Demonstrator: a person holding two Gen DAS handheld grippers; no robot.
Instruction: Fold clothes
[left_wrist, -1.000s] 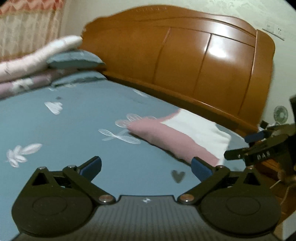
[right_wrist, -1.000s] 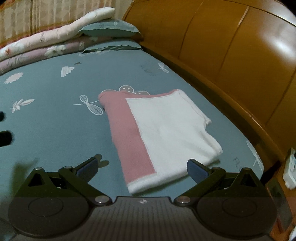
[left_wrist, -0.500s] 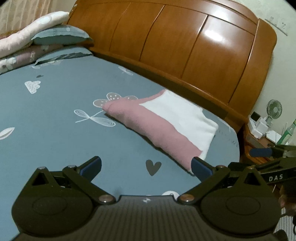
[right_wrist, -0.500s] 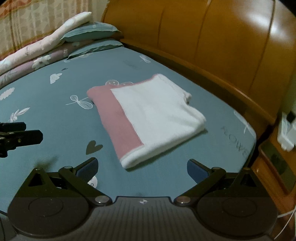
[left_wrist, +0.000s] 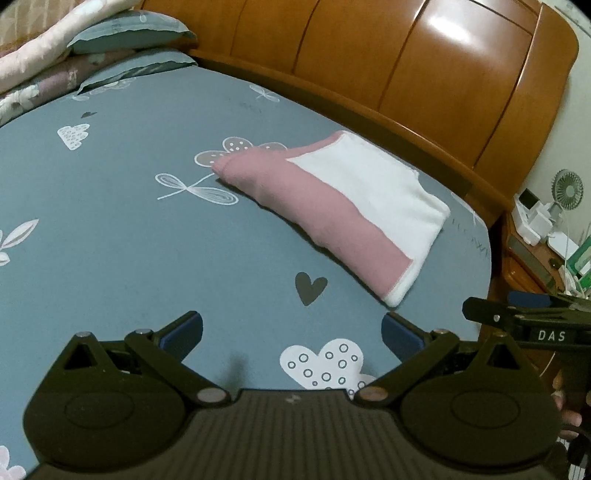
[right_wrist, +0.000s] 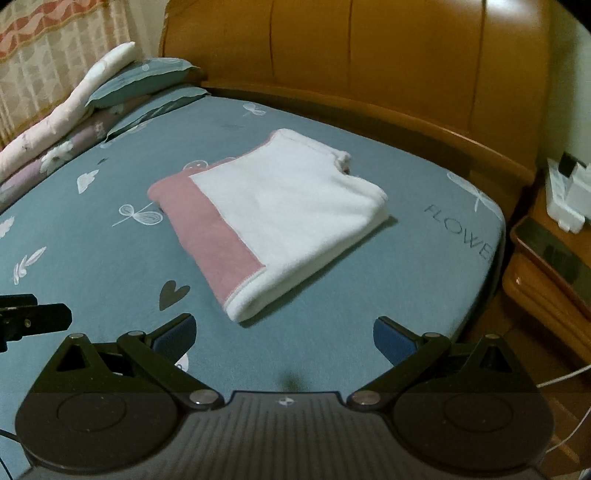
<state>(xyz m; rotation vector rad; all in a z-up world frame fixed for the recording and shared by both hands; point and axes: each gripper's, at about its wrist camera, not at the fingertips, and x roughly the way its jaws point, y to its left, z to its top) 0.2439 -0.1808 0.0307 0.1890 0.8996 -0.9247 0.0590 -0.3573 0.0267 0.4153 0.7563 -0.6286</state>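
A pink and white garment (left_wrist: 332, 206) (right_wrist: 273, 218) lies folded into a neat rectangle on the blue patterned bed sheet (left_wrist: 129, 229) (right_wrist: 92, 236), close to the headboard end. My left gripper (left_wrist: 291, 330) hovers open over the sheet, short of the garment's near corner, with nothing between its fingers. My right gripper (right_wrist: 282, 334) is open too, just in front of the garment's white near edge, holding nothing. The right gripper's side shows at the right edge of the left wrist view, and the left one's tip at the left edge of the right wrist view.
A glossy wooden headboard (left_wrist: 424, 74) (right_wrist: 369, 66) runs behind the garment. Pillows and folded quilts (left_wrist: 92, 48) (right_wrist: 92, 107) are stacked at the far left. A wooden bedside table (left_wrist: 535, 251) (right_wrist: 546, 266) with a small fan and chargers stands past the bed's right edge.
Both grippers have drawn back and risen away from the folded garment, which now lies farther off and fully in view. The garment itself has not moved.
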